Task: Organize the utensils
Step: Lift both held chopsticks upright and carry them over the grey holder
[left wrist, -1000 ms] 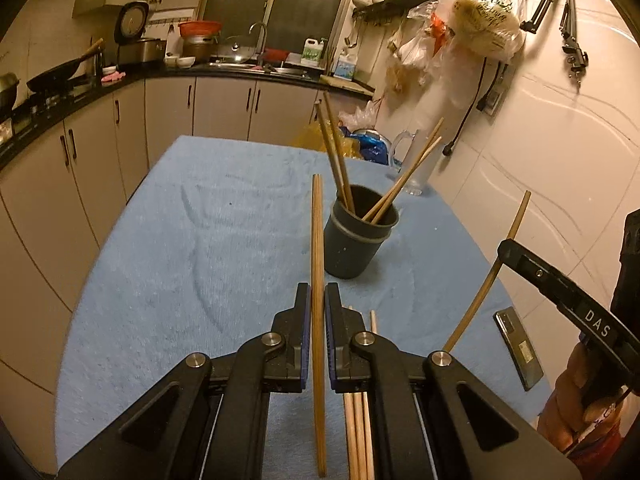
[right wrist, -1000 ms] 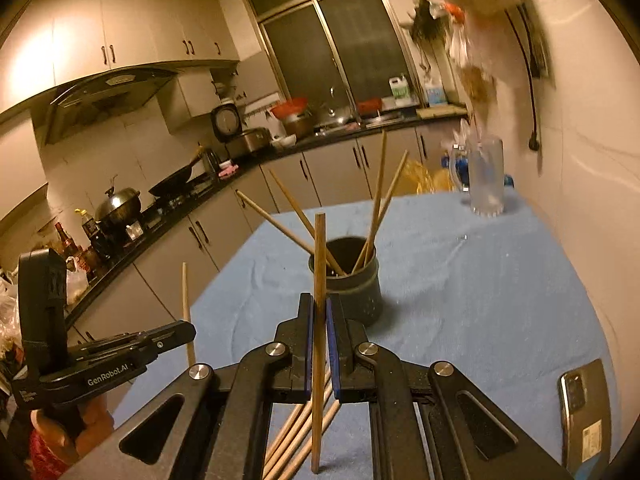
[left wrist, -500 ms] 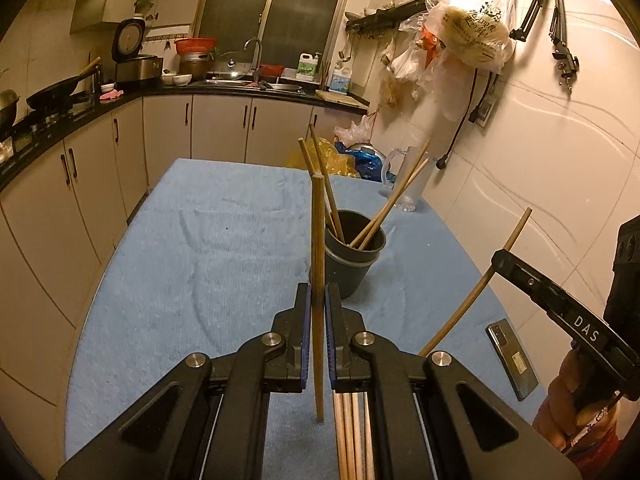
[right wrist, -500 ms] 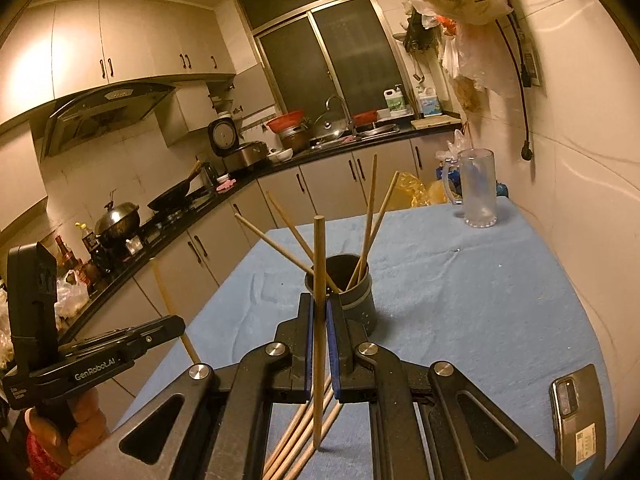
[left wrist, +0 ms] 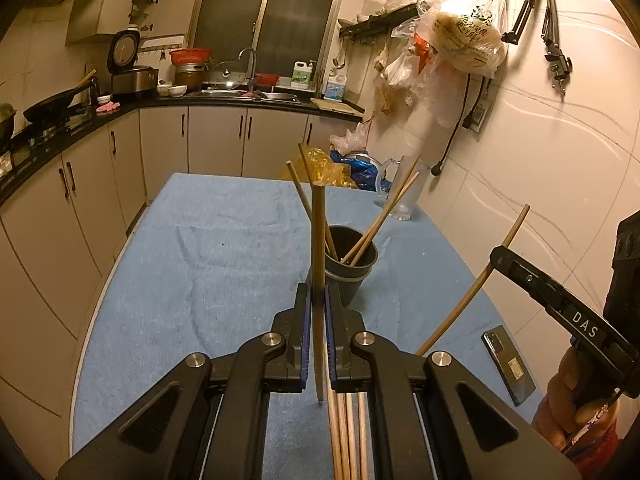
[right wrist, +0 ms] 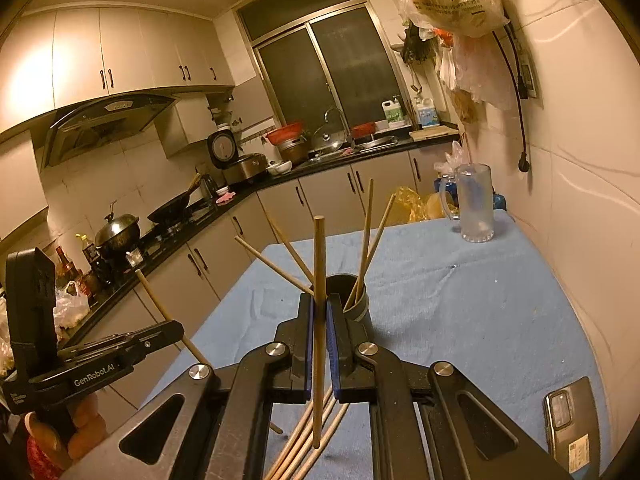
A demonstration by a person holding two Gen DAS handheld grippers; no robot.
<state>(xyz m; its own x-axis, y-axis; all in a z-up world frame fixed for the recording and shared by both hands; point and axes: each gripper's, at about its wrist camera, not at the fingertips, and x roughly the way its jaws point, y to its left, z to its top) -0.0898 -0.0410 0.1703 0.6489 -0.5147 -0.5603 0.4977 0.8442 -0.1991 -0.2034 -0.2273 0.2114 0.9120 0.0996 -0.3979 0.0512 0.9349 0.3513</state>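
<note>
A dark round cup point(left wrist: 352, 268) stands on the blue cloth point(left wrist: 208, 248) and holds several wooden chopsticks point(left wrist: 384, 216) that lean out. My left gripper point(left wrist: 318, 300) is shut on one chopstick point(left wrist: 318, 248), held upright just before the cup. My right gripper point(right wrist: 320, 312) is shut on another chopstick point(right wrist: 319, 280), upright before the cup point(right wrist: 356, 304). Several loose chopsticks point(left wrist: 346, 432) lie on the cloth under the grippers, also in the right wrist view point(right wrist: 304, 440). The right gripper point(left wrist: 496, 258) with its chopstick shows at the right of the left wrist view.
A phone point(left wrist: 508, 364) lies on the cloth at the right, near the wall. A glass mug point(right wrist: 474, 208) stands at the far right corner. Cabinets point(left wrist: 80, 184) and a counter run along the left and far sides. Bags point(left wrist: 468, 36) hang on the right wall.
Both grippers have risen and pulled back a little from the cup, each still holding its chopstick. The held chopsticks stand more upright in view.
</note>
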